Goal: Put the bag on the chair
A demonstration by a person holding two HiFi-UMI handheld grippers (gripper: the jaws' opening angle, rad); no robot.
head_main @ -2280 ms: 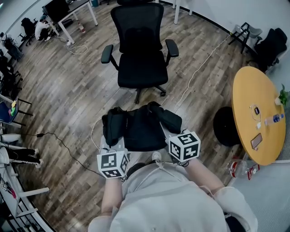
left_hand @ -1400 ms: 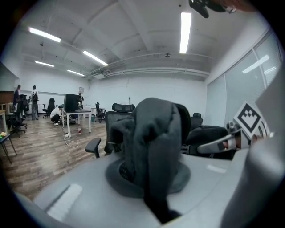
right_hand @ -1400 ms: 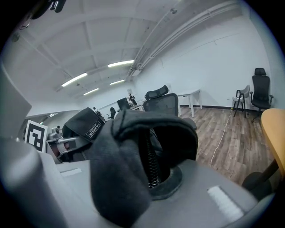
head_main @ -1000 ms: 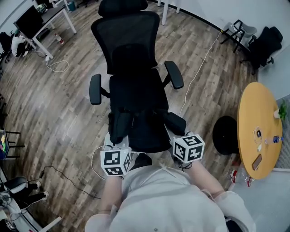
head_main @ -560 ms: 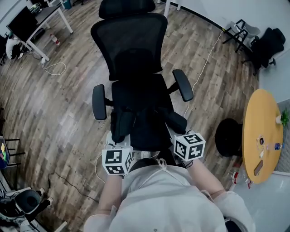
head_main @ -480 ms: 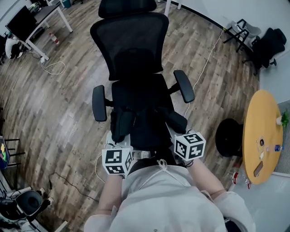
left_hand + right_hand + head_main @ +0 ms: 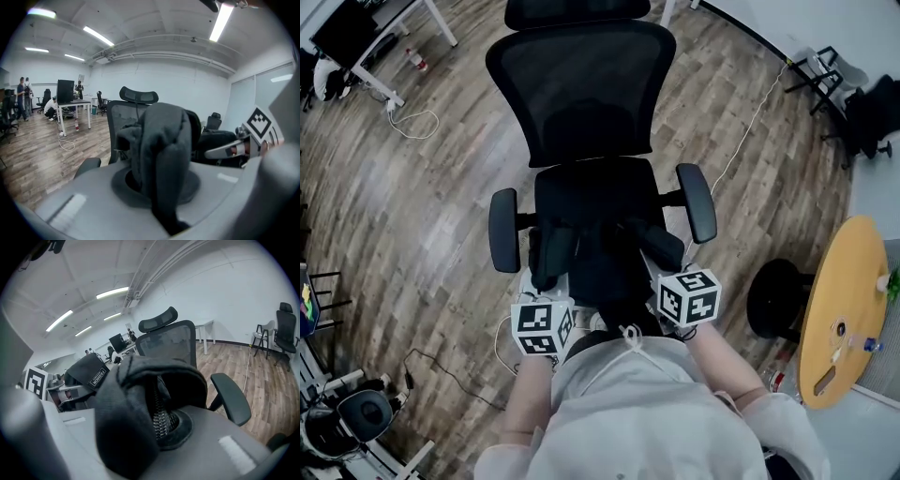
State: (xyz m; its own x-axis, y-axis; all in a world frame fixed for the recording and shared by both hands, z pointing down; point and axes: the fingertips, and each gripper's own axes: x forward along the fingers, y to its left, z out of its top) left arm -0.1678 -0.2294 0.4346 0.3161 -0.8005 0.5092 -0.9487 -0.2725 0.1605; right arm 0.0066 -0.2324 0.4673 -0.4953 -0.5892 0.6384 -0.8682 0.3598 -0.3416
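Note:
The black bag [image 7: 602, 267] hangs between my two grippers, held by its padded shoulder straps. My left gripper [image 7: 546, 298] is shut on the left strap [image 7: 159, 150], which bulges up out of the jaws. On the other strap [image 7: 126, 413] my right gripper [image 7: 667, 274] is shut; a zipper shows beside it. The black mesh office chair [image 7: 581, 84] faces me, and the bag's far end lies over the front of its seat [image 7: 592, 187], between the two armrests [image 7: 502, 230]. The bag's underside is hidden.
A round yellow table [image 7: 836, 309] with small items stands at the right, a black round stool [image 7: 778, 298] beside it. A white cable [image 7: 748, 117] runs over the wooden floor at the right of the chair. A desk leg and a coiled cable [image 7: 411, 122] are at the far left.
The chair has come closer and now sits straight ahead; the bag has moved from the floor in front of it to over the seat's front edge. Both grippers stay shut on the straps.

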